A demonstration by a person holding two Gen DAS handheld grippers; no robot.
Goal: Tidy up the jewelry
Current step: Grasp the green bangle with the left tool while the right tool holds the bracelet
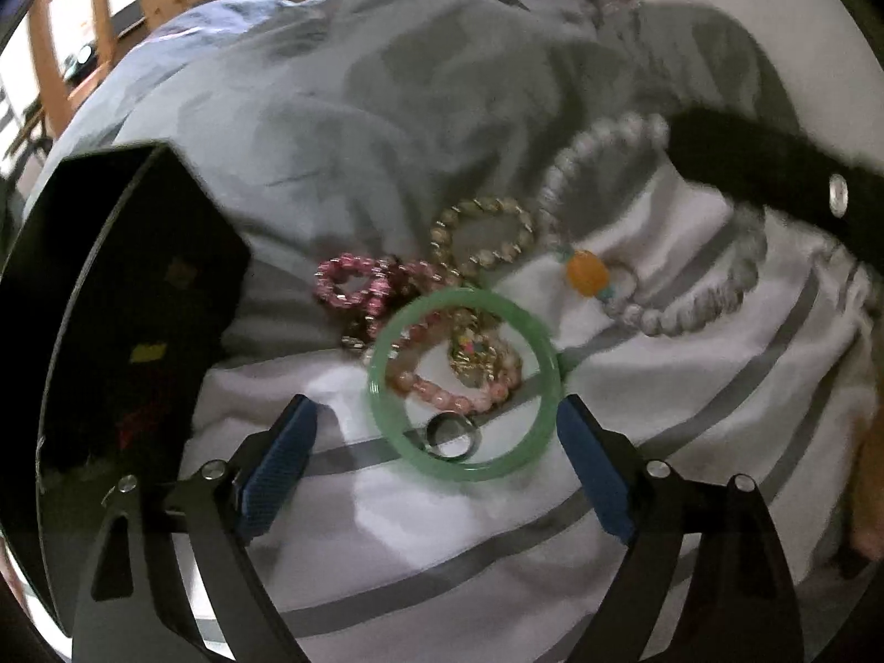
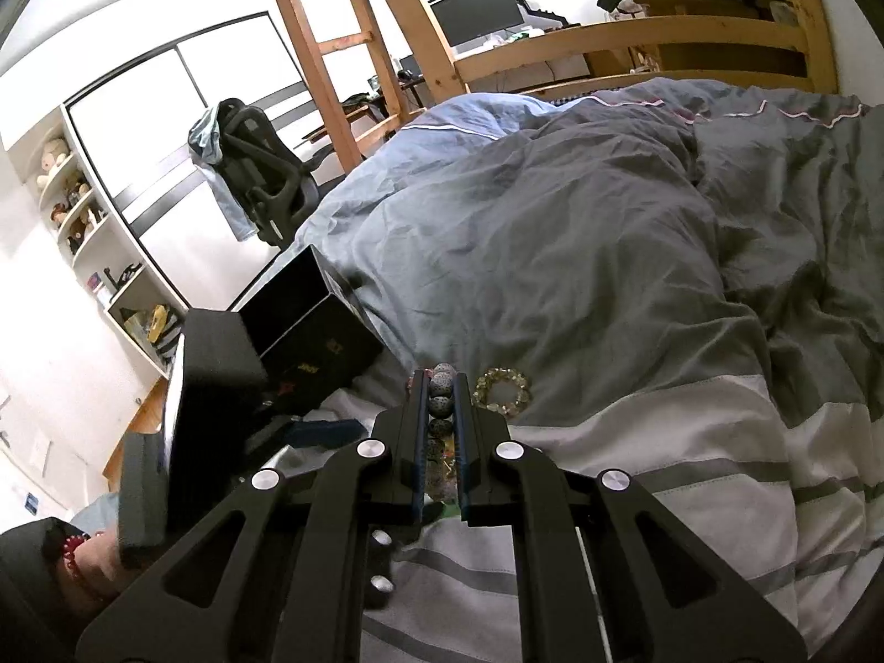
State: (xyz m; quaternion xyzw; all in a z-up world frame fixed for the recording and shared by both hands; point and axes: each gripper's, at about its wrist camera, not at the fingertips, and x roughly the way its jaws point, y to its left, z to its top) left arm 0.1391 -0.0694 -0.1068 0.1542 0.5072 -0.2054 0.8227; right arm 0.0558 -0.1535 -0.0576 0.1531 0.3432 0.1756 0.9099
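The left gripper was spread wide, nothing pinched, with the green bangle sitting between its blue pads low in the frame. The right gripper was clamped on a grey bead bracelet at frame centre. The black box was seen at left on the bedding.

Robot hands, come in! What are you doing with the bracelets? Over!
Left gripper open, over green bangle. Right gripper shut on grey bead bracelet. Black box open nearby. Pile tangled.
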